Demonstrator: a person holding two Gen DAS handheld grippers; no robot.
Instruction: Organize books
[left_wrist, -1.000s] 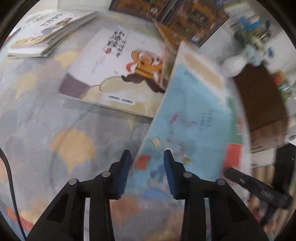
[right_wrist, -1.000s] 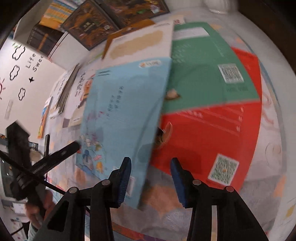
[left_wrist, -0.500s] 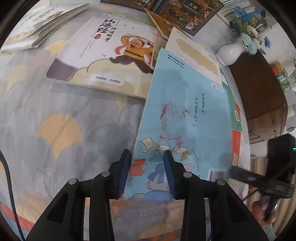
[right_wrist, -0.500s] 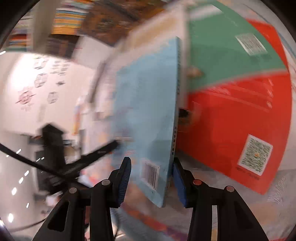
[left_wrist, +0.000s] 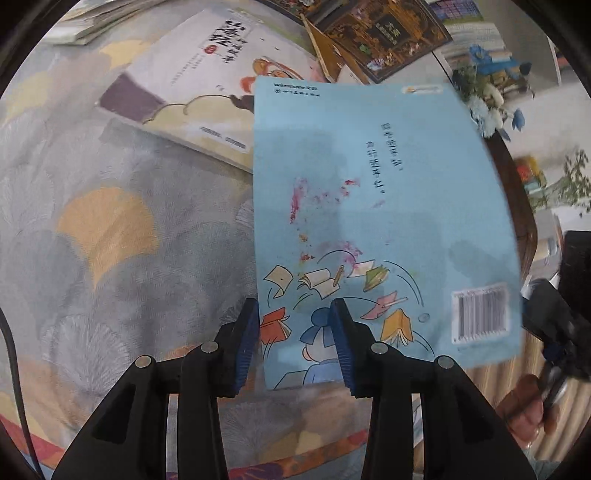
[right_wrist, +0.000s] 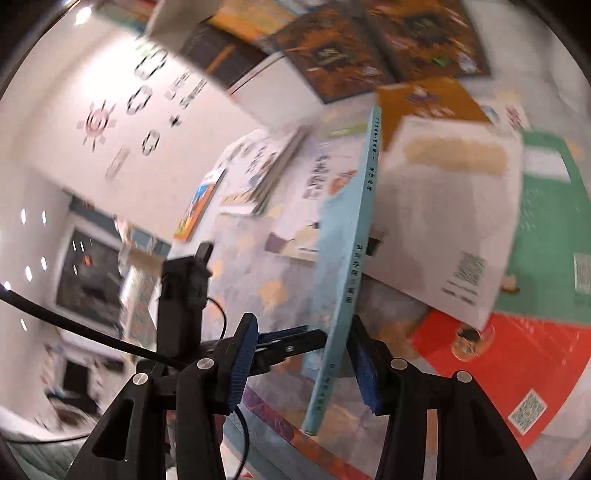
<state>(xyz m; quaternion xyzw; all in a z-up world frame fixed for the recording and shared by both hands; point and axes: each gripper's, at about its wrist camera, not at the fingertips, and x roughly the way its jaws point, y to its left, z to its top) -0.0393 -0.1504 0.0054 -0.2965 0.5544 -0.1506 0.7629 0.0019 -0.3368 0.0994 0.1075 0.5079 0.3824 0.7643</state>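
Blue book (left_wrist: 369, 206) lifted on edge; left gripper (left_wrist: 293, 341) and right gripper (right_wrist: 301, 363) fingers opening around it, grip unclear.

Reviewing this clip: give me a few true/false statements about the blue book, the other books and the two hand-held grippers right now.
1. The light blue book has a barcode on the cover facing the left wrist camera. True.
2. The blue book lies flat on the tablecloth. False: it is lifted, edge-on in the right view.
3. The blue book sits between the right hand-held gripper fingers. True; its jaws are opening.
4. No red book is present. False: a red book lies on the cloth.
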